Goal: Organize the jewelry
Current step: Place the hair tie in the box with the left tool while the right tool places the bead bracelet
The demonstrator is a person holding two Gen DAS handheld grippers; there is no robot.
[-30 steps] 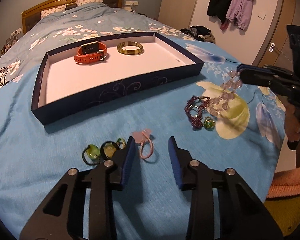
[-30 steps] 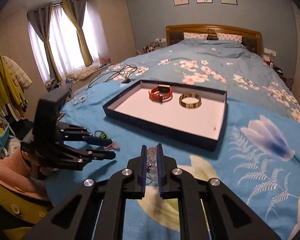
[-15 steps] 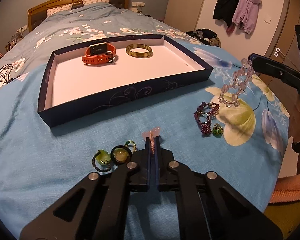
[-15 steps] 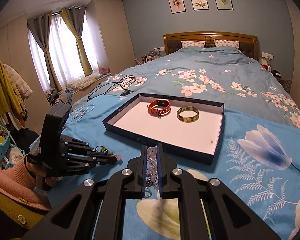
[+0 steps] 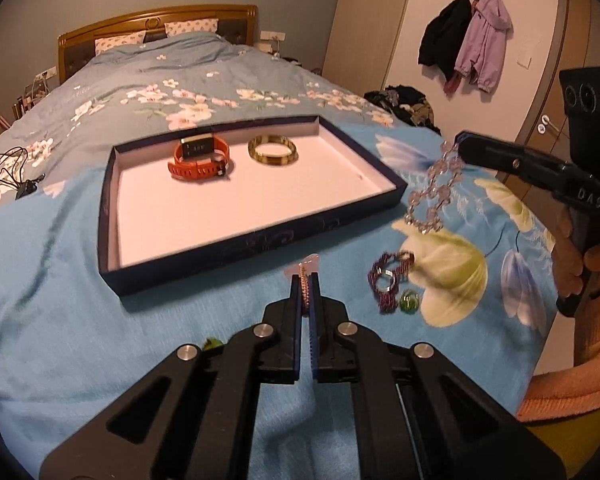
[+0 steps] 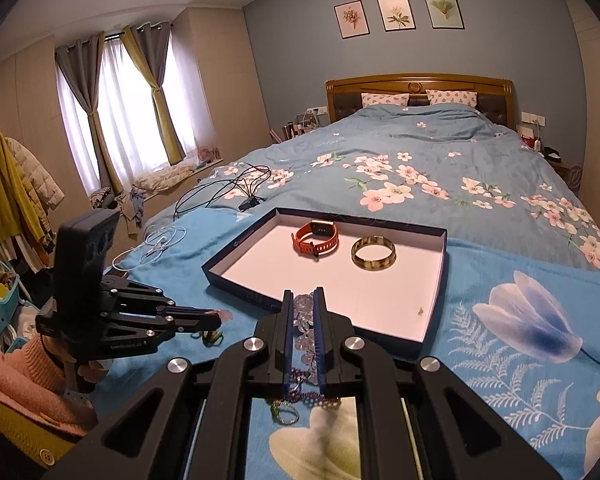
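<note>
The left tool (image 5: pixel 306 280) pinches a pink ring (image 5: pixel 305 285) above the bed (image 5: pixel 60 320); the right tool (image 6: pixel 302 300) pinches a clear bead bracelet (image 6: pixel 303 320) near the tray (image 6: pixel 432 340).

Blue floral bedspread (image 6: pixel 440 152), wooden headboard (image 6: pixel 418 86), three framed prints (image 6: pixel 398 14), curtained window (image 6: pixel 116 108), hanging jackets (image 5: pixel 466 46), tangled cables (image 6: pixel 236 184)

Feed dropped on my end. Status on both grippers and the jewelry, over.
Left hand-held gripper shut on pink bracelet. Right hand-held gripper shut on clear bead bracelet, hanging. Tray ahead, path open.
</note>
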